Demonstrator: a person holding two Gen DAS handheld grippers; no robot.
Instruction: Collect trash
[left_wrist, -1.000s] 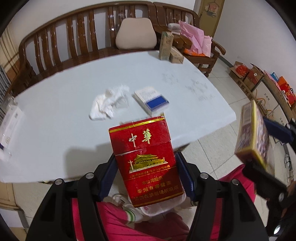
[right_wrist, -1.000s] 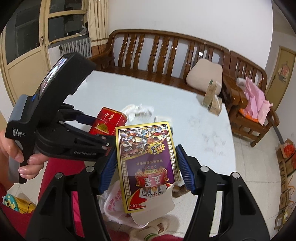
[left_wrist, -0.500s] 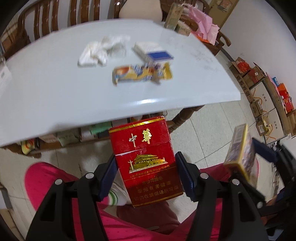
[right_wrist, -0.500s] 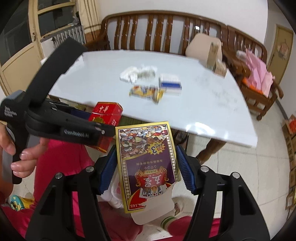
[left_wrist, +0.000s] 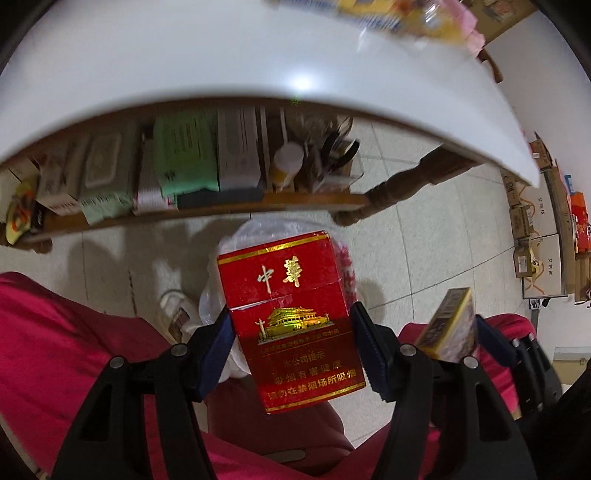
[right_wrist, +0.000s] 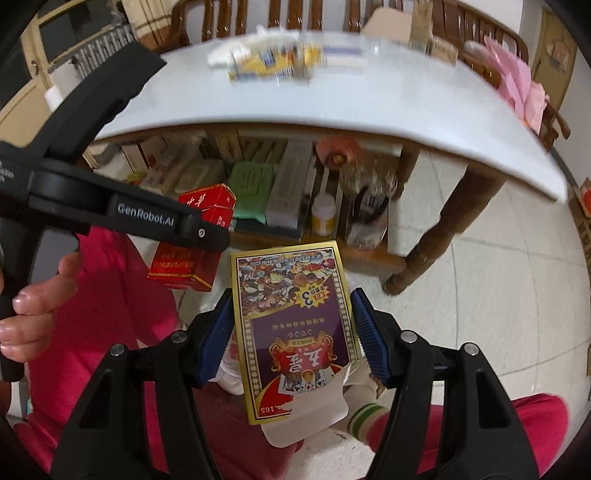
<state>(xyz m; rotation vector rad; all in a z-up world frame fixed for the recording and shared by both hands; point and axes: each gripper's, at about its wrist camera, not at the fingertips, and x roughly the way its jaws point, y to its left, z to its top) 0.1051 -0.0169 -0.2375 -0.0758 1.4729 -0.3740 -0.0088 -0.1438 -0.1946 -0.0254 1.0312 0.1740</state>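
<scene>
My left gripper (left_wrist: 291, 350) is shut on a red cigarette pack (left_wrist: 291, 317), held below the table edge above a clear plastic bag (left_wrist: 258, 236) on the floor. The pack also shows in the right wrist view (right_wrist: 195, 236). My right gripper (right_wrist: 293, 343) is shut on a purple and gold playing-card box (right_wrist: 295, 325) with a torn flap, just right of the left gripper; it shows edge-on in the left wrist view (left_wrist: 448, 325). A yellow snack wrapper (right_wrist: 273, 62), white tissue (right_wrist: 221, 55) and a small box (right_wrist: 343, 55) lie blurred on the white table (right_wrist: 369, 99).
A shelf under the table (left_wrist: 207, 206) holds boxes, green packs and a bottle (left_wrist: 284, 166). A wooden table leg (right_wrist: 432, 236) stands at right. My red-trousered legs (left_wrist: 55, 350) are below. Cardboard boxes (left_wrist: 535, 229) line the right wall. A wooden bench (right_wrist: 295, 14) stands behind the table.
Both grippers have dropped below the table edge and tilted down toward the floor, each keeping its box. The plastic bag has come into view under the red pack.
</scene>
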